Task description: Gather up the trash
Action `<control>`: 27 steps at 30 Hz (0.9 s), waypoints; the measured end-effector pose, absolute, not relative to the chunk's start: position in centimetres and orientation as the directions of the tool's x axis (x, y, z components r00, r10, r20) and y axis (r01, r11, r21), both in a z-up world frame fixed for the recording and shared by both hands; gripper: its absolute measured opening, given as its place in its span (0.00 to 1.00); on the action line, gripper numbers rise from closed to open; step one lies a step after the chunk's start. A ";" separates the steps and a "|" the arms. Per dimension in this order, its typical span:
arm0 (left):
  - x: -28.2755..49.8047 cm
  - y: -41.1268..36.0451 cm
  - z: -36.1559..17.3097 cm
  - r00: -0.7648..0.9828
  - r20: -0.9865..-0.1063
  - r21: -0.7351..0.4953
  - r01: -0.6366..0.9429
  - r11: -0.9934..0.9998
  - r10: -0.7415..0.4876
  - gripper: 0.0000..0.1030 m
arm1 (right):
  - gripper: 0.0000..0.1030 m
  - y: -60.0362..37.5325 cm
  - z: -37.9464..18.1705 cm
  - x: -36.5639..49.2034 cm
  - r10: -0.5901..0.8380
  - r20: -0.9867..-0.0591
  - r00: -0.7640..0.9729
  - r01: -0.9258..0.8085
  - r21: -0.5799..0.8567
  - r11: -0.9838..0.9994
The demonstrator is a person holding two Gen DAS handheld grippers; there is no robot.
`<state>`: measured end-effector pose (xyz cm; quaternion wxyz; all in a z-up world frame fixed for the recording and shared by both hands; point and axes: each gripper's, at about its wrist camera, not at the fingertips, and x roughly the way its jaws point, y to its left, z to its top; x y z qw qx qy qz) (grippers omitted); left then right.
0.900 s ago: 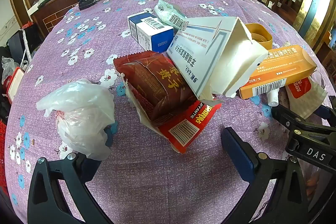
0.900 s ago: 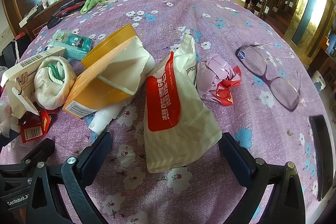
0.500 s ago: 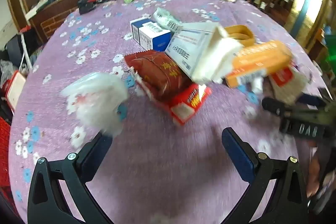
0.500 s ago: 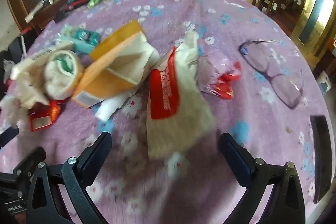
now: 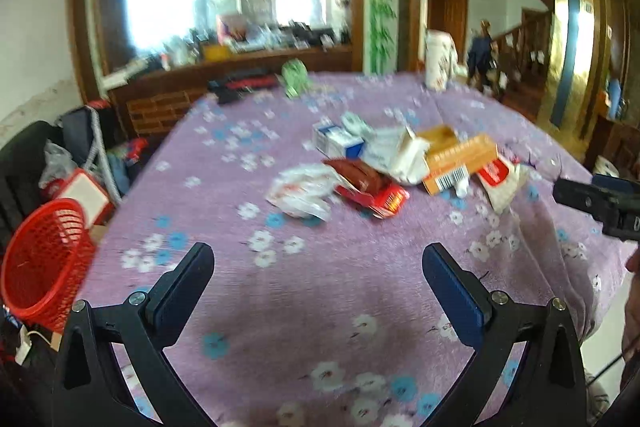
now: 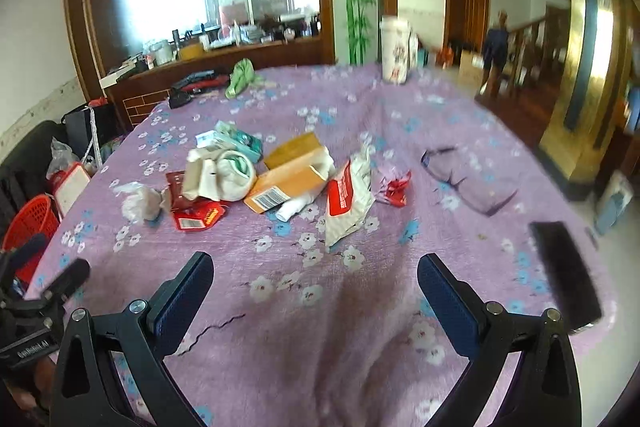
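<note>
Trash (image 5: 384,167) lies in one loose heap on the purple flowered tablecloth (image 5: 320,291), well ahead of both of your grippers, and none of it has been picked up as far as these views show. In the heap you have a crumpled white plastic bag (image 5: 302,193) at its left end, a red snack wrapper (image 5: 368,187) just beside it, a torn white carton (image 5: 400,153), an orange box (image 5: 460,161) and a white-and-red pouch (image 6: 348,199) at the right end. A small red crumpled wrapper (image 6: 394,187) sits just beyond that pouch.

Your left gripper (image 5: 318,281) hangs over bare cloth with its jaws wide apart and nothing between them. Your right gripper (image 6: 314,287) is the same: spread, empty, above the near edge of the table.

The red basket (image 5: 42,259) stands off the table to your left (the likely place for the trash, though that is my guess), and I cannot see anything inside it.

So the job looks barely begun: every piece is yet to be grasped and carried off. The glasses (image 6: 468,175) and the dark phone-like slab (image 6: 564,287) on the right probably stay put.
</note>
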<state>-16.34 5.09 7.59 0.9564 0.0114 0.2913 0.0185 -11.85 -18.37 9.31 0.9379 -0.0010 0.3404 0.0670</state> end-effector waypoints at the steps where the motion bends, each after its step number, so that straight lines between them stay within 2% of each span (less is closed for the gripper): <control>1: -17.2 5.3 7.9 0.844 -0.532 0.046 -0.044 0.998 0.062 1.00 | 1.00 -18.0 9.5 -12.7 0.118 -0.626 0.771 -0.125 0.032 0.992; 7: -20.4 6.7 8.2 0.880 -0.450 0.084 -0.128 0.988 0.152 1.00 | 1.00 -16.7 8.4 -14.7 0.094 -0.597 0.797 -0.107 0.014 0.994; 10: -20.6 6.9 7.9 0.876 -0.454 0.086 -0.135 0.987 0.159 1.00 | 1.00 -16.7 7.7 -14.8 0.092 -0.605 0.791 -0.105 0.014 0.994; 16: -20.0 6.3 7.2 0.870 -0.467 0.097 -0.130 0.987 0.161 1.00 | 1.00 -15.8 7.7 -15.3 0.023 -0.561 0.828 -0.069 -0.060 0.996; 27: -19.6 5.9 6.5 0.862 -0.478 0.116 -0.125 0.985 0.166 1.00 | 1.00 -15.9 7.6 -15.2 0.030 -0.558 0.830 -0.073 -0.056 0.996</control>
